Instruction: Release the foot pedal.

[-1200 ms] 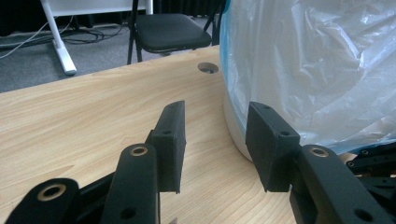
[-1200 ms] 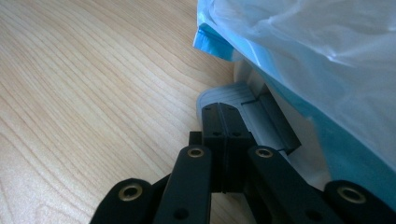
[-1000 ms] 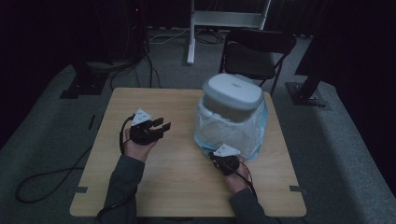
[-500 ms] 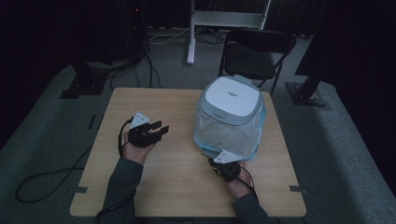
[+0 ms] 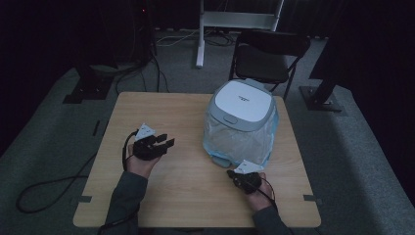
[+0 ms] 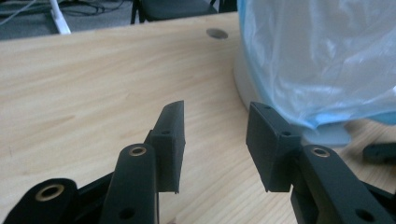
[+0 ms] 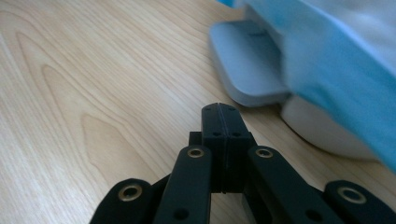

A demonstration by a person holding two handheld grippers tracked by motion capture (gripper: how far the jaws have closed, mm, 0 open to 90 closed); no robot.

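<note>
Bin [image 5: 242,122] w/ liner, right claw [image 7: 219,116] closed

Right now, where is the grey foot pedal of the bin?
In the high view, the grey foot pedal sticks out at the bag-lined white bin's near base, just left of the right hand-held gripper.

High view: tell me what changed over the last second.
The bin's lid went from raised to shut flat on the bin. The right gripper drew back from the bin's foot towards the person, jaws closed on nothing. The left gripper slid slightly nearer the person, jaws open. The bin kept its place on the table.
</note>
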